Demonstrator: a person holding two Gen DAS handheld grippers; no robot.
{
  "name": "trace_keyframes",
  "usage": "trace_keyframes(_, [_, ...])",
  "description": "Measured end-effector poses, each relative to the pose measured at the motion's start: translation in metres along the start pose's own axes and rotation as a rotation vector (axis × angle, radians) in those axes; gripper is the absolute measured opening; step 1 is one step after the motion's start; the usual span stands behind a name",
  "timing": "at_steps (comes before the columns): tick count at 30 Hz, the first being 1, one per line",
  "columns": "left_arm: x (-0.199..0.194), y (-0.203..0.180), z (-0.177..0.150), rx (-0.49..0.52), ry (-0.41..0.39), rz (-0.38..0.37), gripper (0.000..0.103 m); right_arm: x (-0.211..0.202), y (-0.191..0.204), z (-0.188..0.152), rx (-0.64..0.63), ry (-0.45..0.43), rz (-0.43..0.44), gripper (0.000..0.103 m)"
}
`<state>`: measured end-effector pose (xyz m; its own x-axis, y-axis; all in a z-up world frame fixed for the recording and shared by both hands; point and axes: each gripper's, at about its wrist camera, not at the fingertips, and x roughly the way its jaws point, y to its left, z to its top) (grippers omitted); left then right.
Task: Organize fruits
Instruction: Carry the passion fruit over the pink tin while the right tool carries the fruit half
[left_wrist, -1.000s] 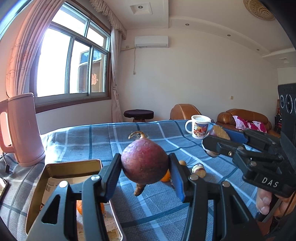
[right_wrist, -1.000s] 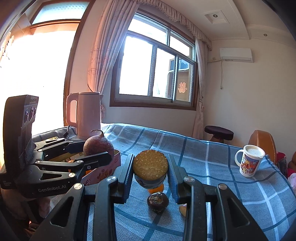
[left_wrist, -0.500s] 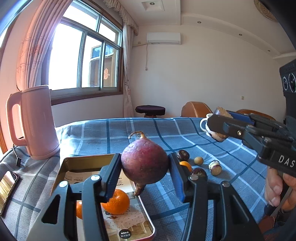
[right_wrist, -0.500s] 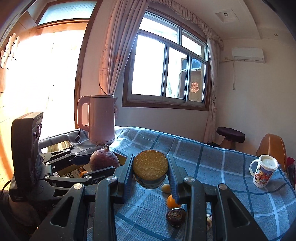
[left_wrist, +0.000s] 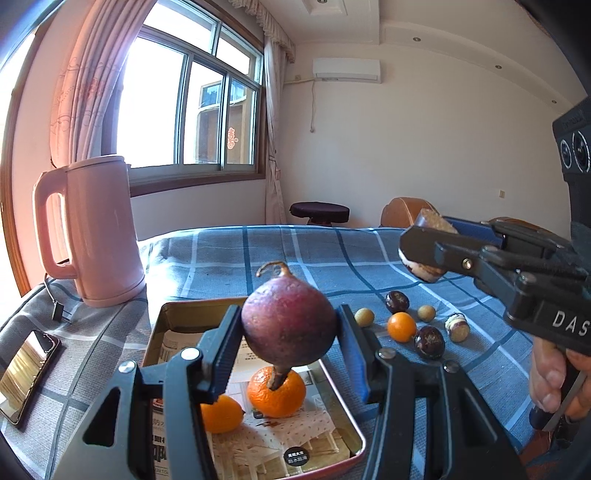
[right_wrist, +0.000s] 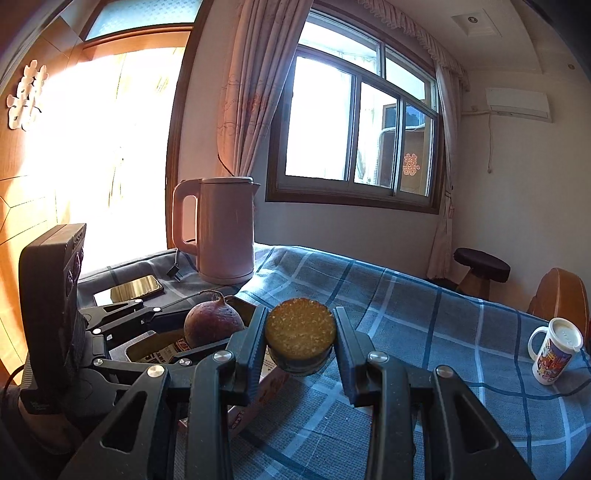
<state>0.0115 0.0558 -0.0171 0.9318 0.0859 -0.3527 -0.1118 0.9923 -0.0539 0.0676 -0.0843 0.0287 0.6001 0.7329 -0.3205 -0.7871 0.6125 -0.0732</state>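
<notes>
"DAS" is read in white on the right gripper (left_wrist: 424, 254) at the right edge of the left wrist view. A round, dark purple-red fruit (left_wrist: 288, 325) with a curled stem is clamped between the left gripper's (left_wrist: 288, 332) fingers, centre frame, above the metal tray (left_wrist: 177, 314) holding two oranges (left_wrist: 277, 393). A cut piece with a grainy yellow-brown face (right_wrist: 300, 332) is clamped by the right gripper's fingers.

We see a table under a blue plaid cloth (left_wrist: 280, 251), bearing a pink kettle (left_wrist: 98, 232), a phone (left_wrist: 27, 371), a metal tray (left_wrist: 184, 314), a mug (right_wrist: 554, 350), and loose small fruits (left_wrist: 402, 326) beside the tray.
</notes>
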Motion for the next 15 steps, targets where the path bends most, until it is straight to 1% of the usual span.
trace_keyframes(15, [0.0, 0.037, -0.003, -0.029, 0.038, 0.077, 0.053, 0.036, 0.022, -0.001, -0.021, 0.047, 0.057, 0.036])
